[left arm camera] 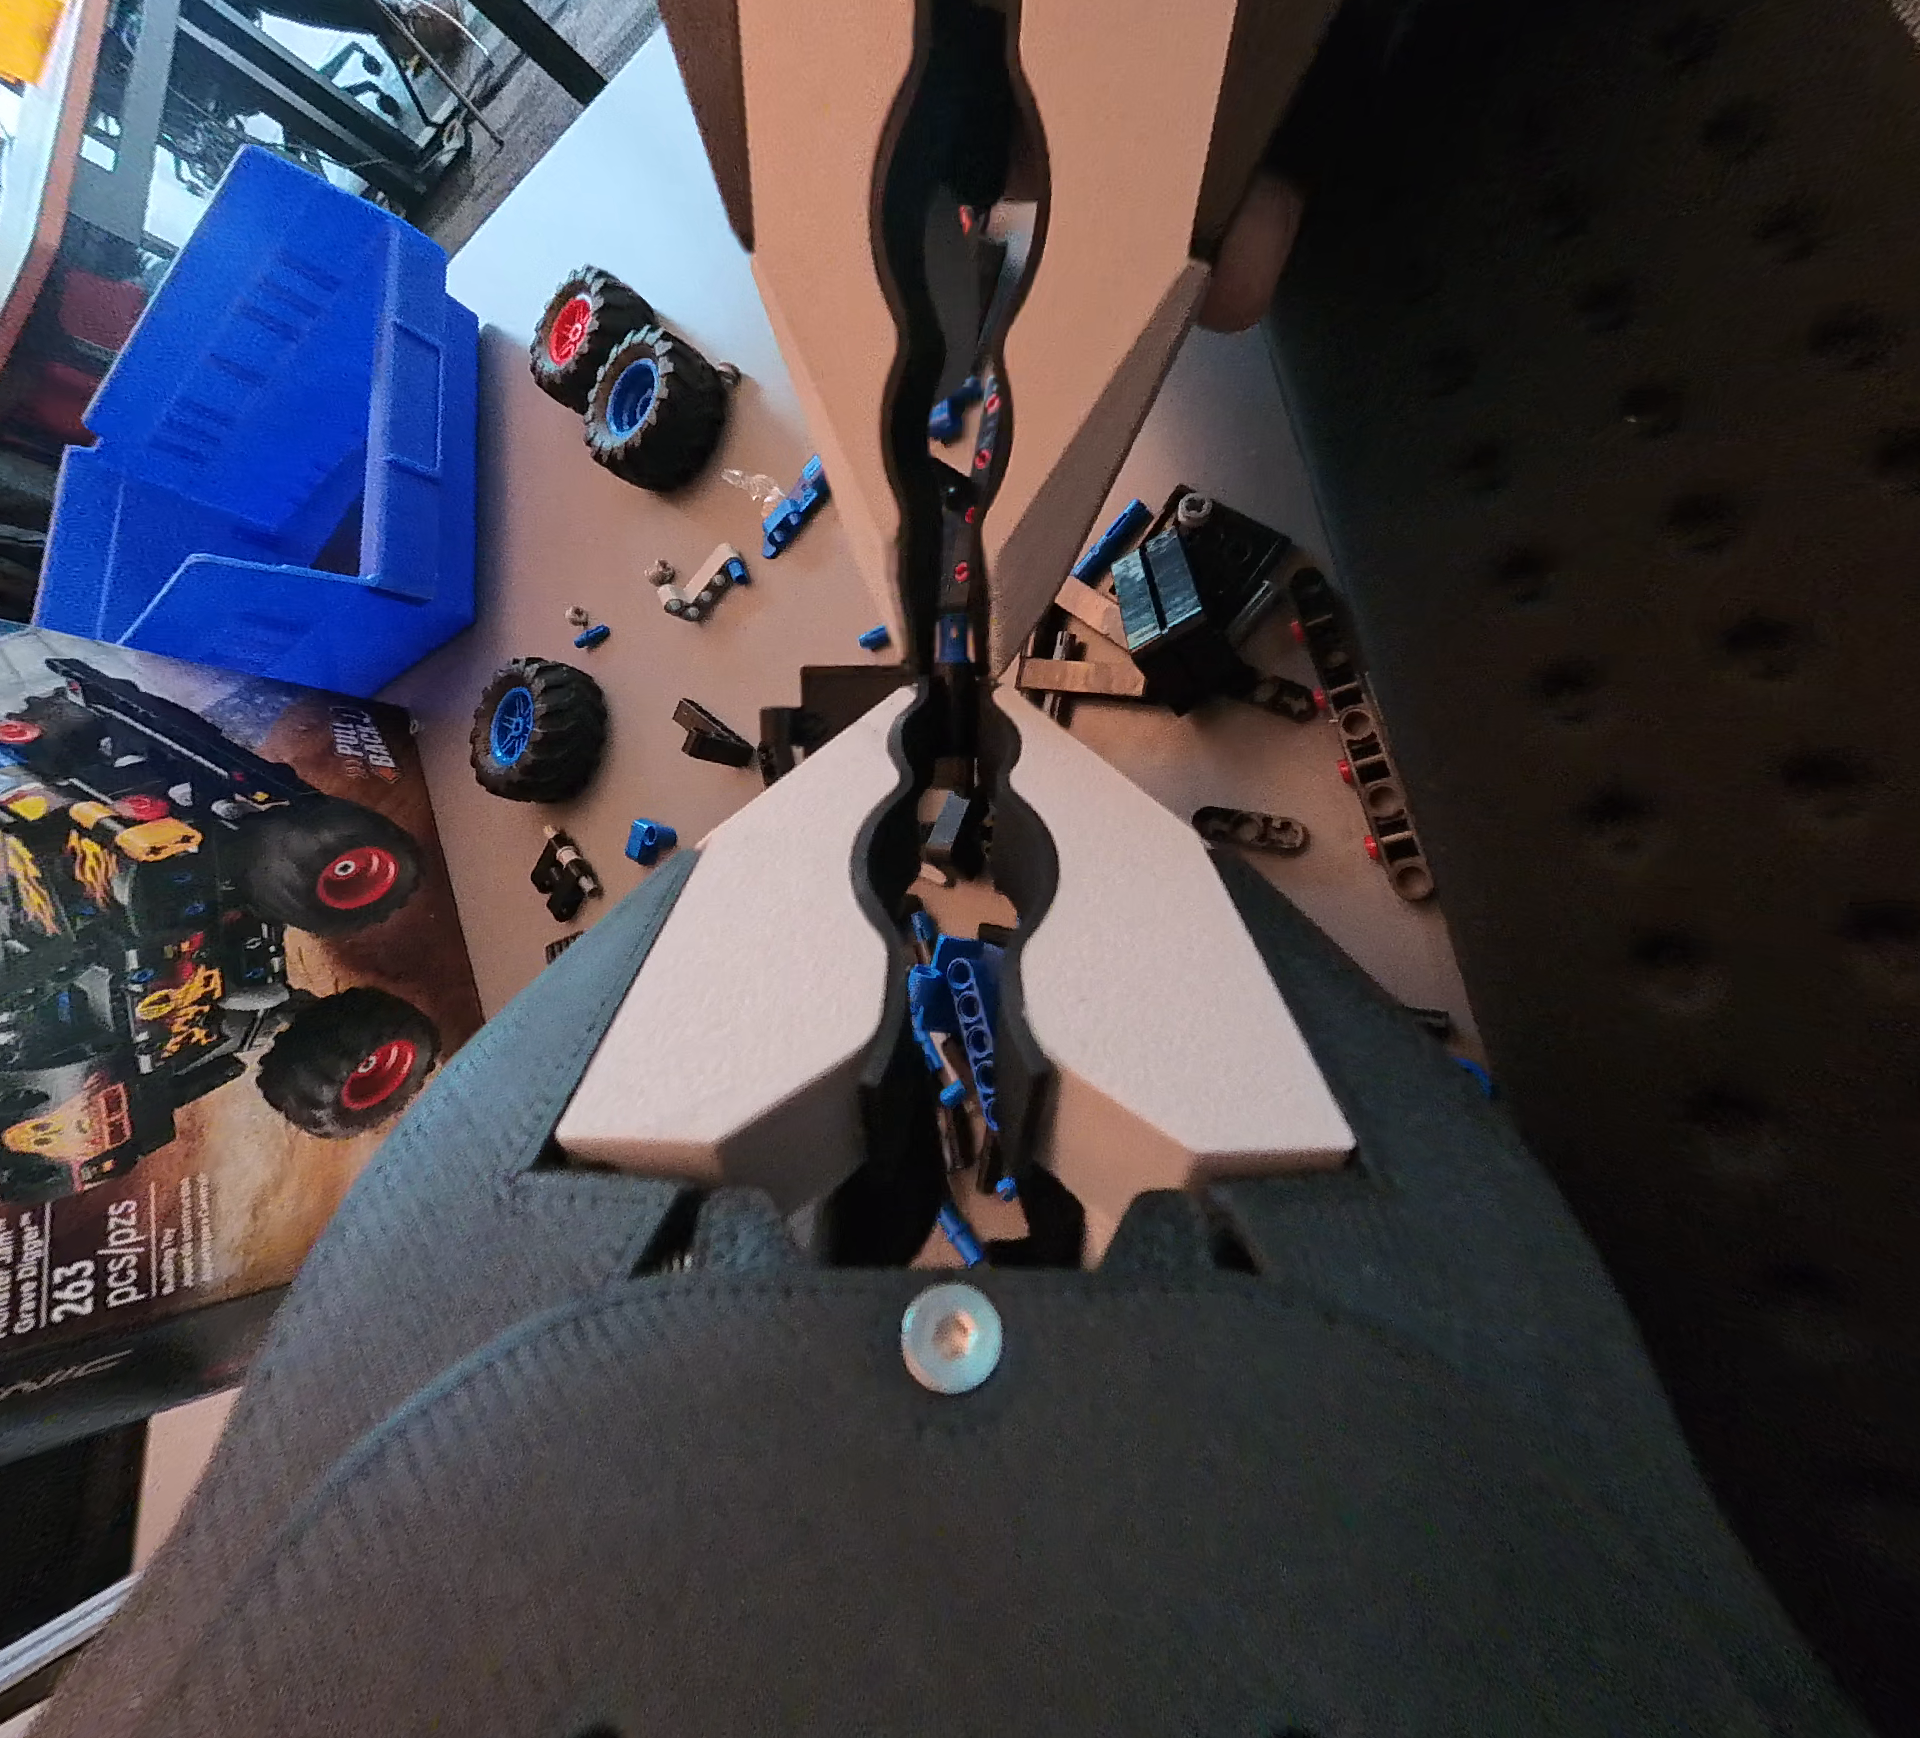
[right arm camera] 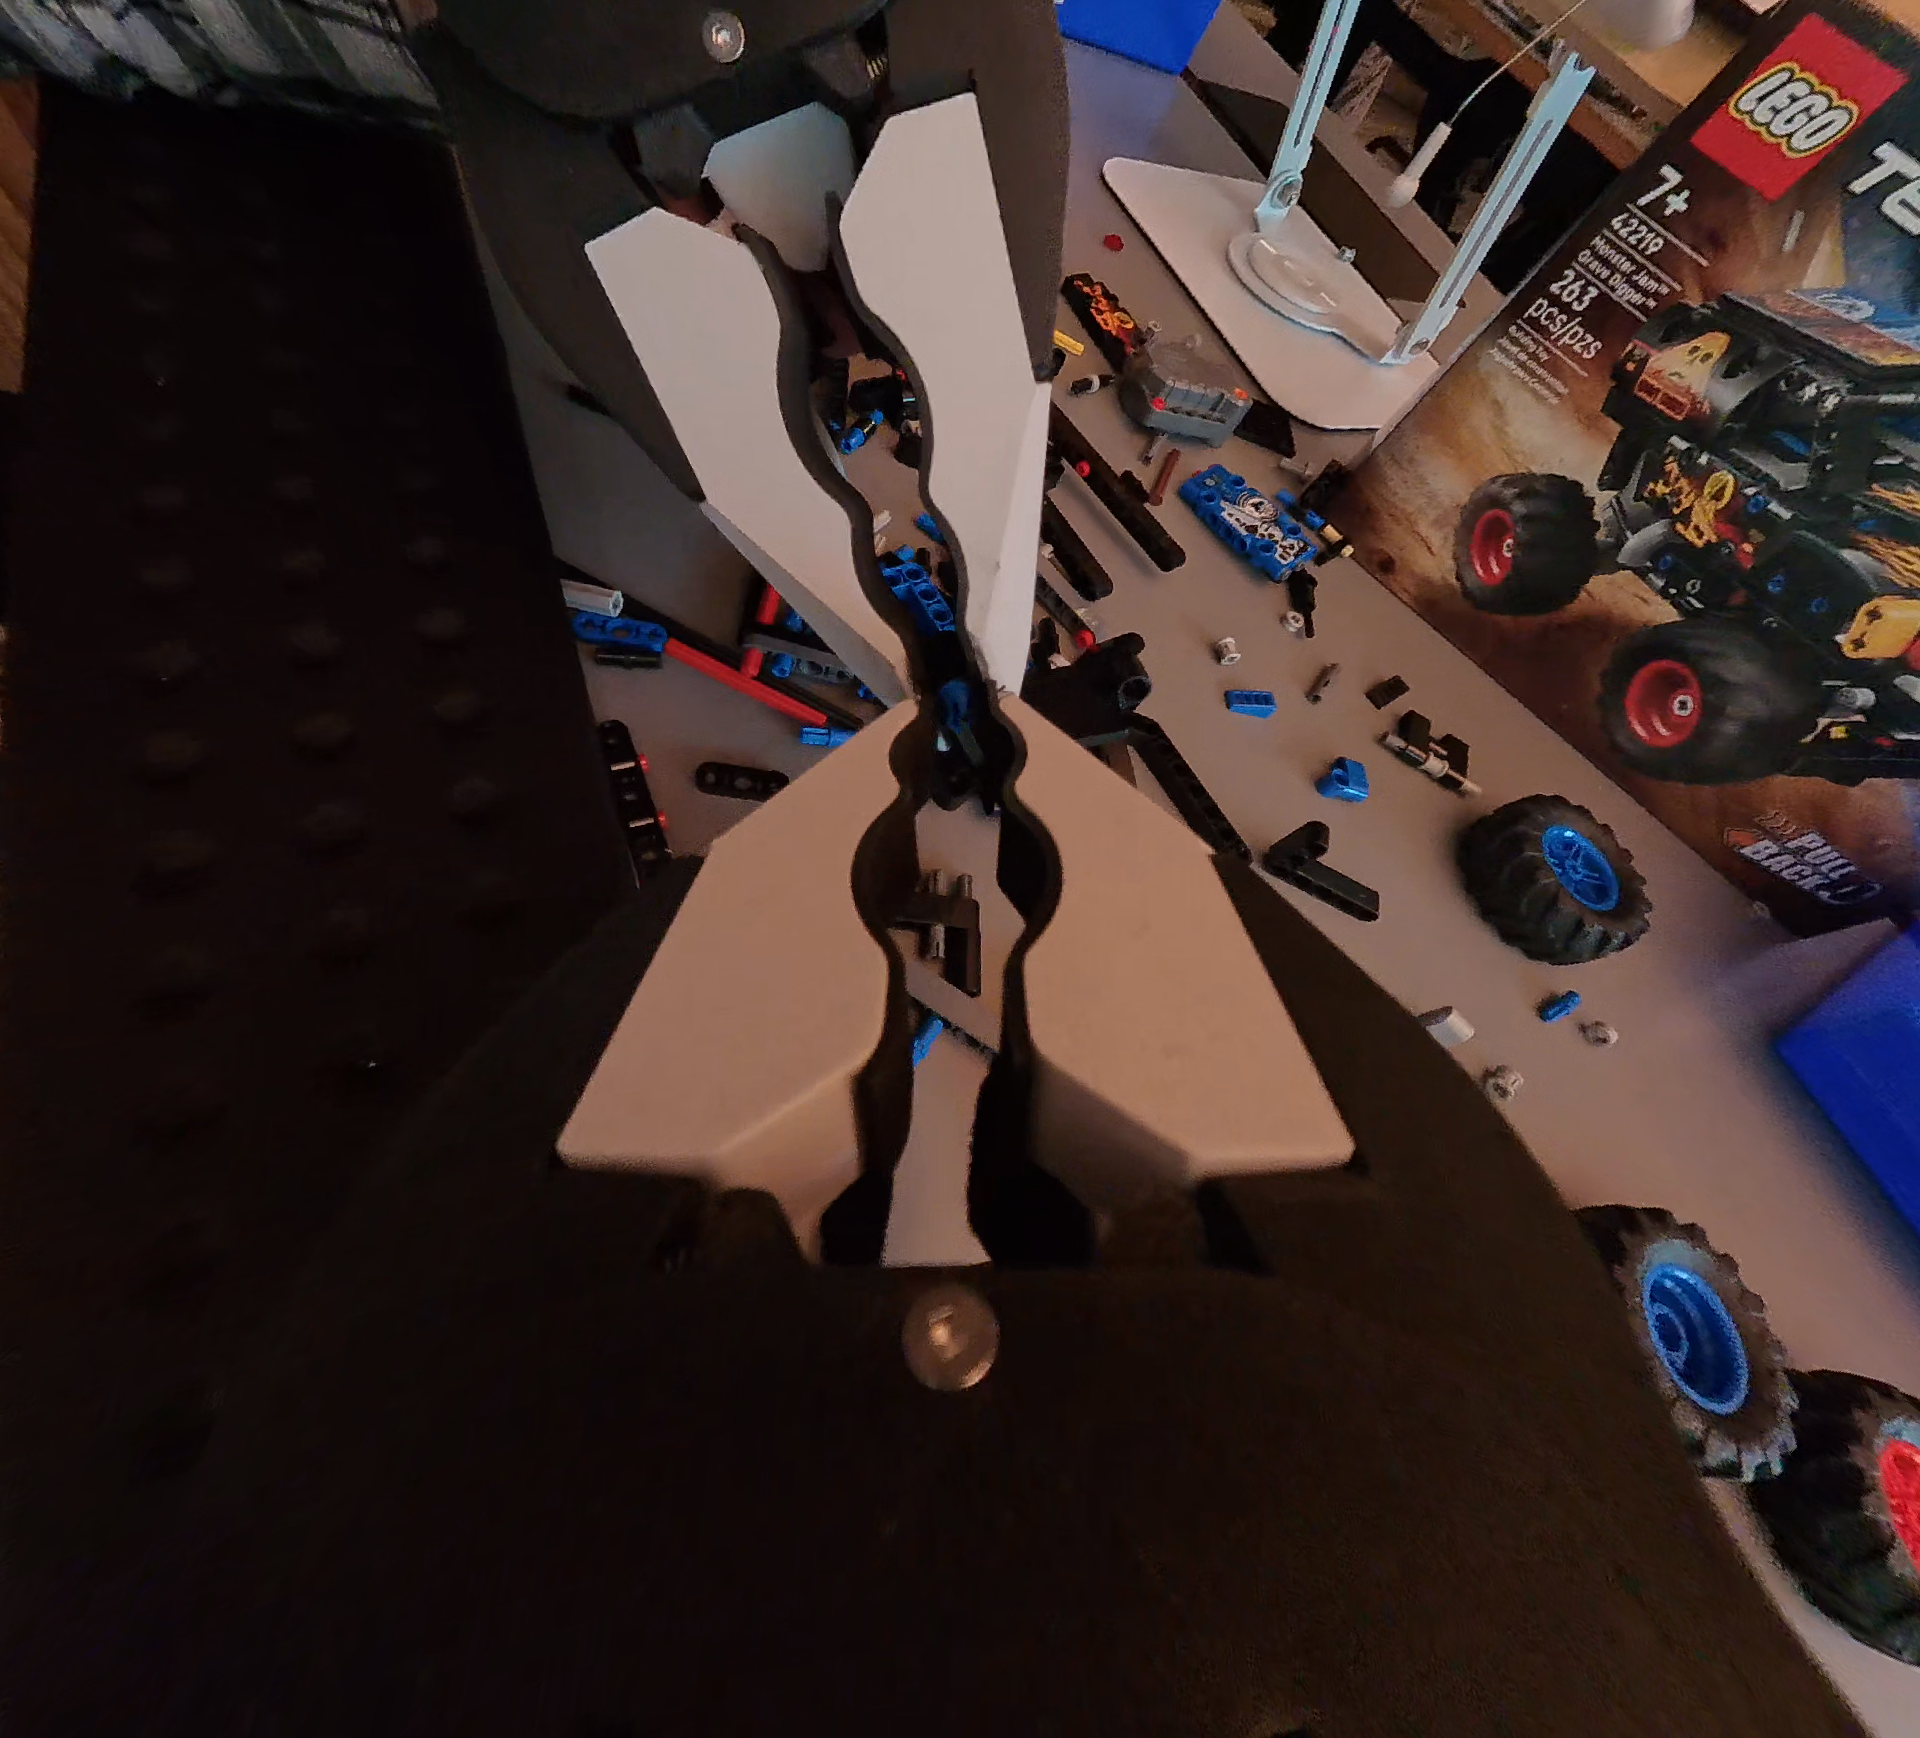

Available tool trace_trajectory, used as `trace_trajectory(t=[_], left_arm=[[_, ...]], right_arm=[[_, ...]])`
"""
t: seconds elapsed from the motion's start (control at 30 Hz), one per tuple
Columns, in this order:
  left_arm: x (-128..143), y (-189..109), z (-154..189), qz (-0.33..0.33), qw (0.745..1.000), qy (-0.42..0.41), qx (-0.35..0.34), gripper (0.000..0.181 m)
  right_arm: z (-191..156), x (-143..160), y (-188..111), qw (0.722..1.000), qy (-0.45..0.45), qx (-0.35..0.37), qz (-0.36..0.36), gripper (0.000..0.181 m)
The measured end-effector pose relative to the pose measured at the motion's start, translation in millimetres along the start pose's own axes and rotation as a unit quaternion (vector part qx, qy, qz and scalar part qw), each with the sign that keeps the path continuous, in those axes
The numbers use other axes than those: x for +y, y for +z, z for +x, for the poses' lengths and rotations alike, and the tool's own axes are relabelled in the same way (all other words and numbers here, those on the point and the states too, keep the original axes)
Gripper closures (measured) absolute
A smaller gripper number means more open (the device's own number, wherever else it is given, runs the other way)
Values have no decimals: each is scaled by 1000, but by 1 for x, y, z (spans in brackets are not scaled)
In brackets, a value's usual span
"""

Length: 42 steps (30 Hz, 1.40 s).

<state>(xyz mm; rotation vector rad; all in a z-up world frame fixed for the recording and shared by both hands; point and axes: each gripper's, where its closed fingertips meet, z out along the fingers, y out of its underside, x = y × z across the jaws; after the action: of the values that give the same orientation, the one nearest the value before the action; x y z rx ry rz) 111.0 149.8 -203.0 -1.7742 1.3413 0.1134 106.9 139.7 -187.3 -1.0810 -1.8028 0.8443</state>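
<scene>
My left gripper and my right gripper meet tip to tip above a grey table strewn with toy building pieces. A small blue and black piece is pinched where the tips meet. In the right wrist view my right gripper comes from below and my left gripper from above, both closed on the same small piece. I cannot tell whether it is one part or two joined parts. The jaws of both grippers stand almost together.
Toy wheels, black beams and small blue pins lie scattered. A blue bin, the toy's box and a white stand border the table. A dark studded surface runs along one side. Both grippers' tips are close together, under 4 cm apart.
</scene>
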Motion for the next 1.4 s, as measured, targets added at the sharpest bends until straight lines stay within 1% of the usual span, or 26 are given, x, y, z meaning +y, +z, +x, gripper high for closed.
trace_trajectory(t=[0.17, 0.27, 0.4, 0.57, 0.67, 0.7, 0.73, 0.77, 0.8, 0.83, 0.87, 0.9, 0.93, 0.97, 1.0, 1.07, 1.13, 1.3, 1.37, 1.4], left_arm=[[-2, -1, 2, 0, 1000, 1, 4, 176], [0, 1, 5, -4, 1000, 9, 8, 176], [0, 1, 9, -5, 1000, 6, 20, 175], [2, 3, 12, -1, 999, -8, 33, 175], [-1, 2, 13, 14, 999, -12, 34, 175], [17, 5, 6, -30, 999, -5, 12, 175], [40, 7, 5, -69, 998, 2, 14, 175], [32, 4, 7, -29, 999, -26, 24, 175], [8, -4, 0, 13, 999, -30, 8, 176], [-10, -8, -7, 35, 999, -25, -8, 177], [-13, -6, -12, 31, 999, -26, -14, 176], [-4, -1, -16, 7, 999, -25, -26, 176], [5, 3, -15, -12, 999, -18, -32, 176], [4, 5, -13, -13, 999, -15, -33, 176], [-1, 5, -13, -13, 999, -9, -44, 176], [-4, 7, -15, -29, 998, 14, -62, 177], [0, 11, -14, -45, 996, 35, -72, 176], [0, 9, -16, -63, 992, 62, -94, 177], [-2, 9, -16, -62, 990, 70, -101, 176], [-3, 8, -16, -64, 989, 76, -107, 176]], right_arm=[[-4, -1, -1, 1000, -12, 1, -3, 179], [-6, 2, -1, 999, -44, 13, -20, 181], [-11, 0, -2, 999, -45, -4, -15, 181], [-13, 1, -2, 998, -62, -7, -15, 181], [-15, -1, -6, 999, -38, -25, 10, 181], [-18, -10, -14, 998, -19, -43, 49, 181], [-13, -30, -31, 991, 27, -57, 114, 181], [-3, -32, -41, 991, 33, -35, 123, 181], [4, -16, -38, 996, 25, -15, 86, 181], [2, -1, -29, 996, 51, -30, 62, 181], [-1, 6, -23, 995, 75, -47, 53, 181], [0, 3, -22, 995, 70, -36, 55, 181], [4, -6, -25, 995, 64, -17, 70, 181], [8, -12, -26, 995, 68, 0, 76, 178], [10, -9, -21, 996, 67, 15, 56, 159], [1, -1, -7, 998, 55, 14, 20, 154], [4, 2, -3, 998, 55, 28, 7, 165], [7, 2, -6, 996, 89, 27, 10, 171], [8, -1, -8, 993, 112, 18, 25, 178], [8, -2, -9, 992, 123, 12, 29, 177]])
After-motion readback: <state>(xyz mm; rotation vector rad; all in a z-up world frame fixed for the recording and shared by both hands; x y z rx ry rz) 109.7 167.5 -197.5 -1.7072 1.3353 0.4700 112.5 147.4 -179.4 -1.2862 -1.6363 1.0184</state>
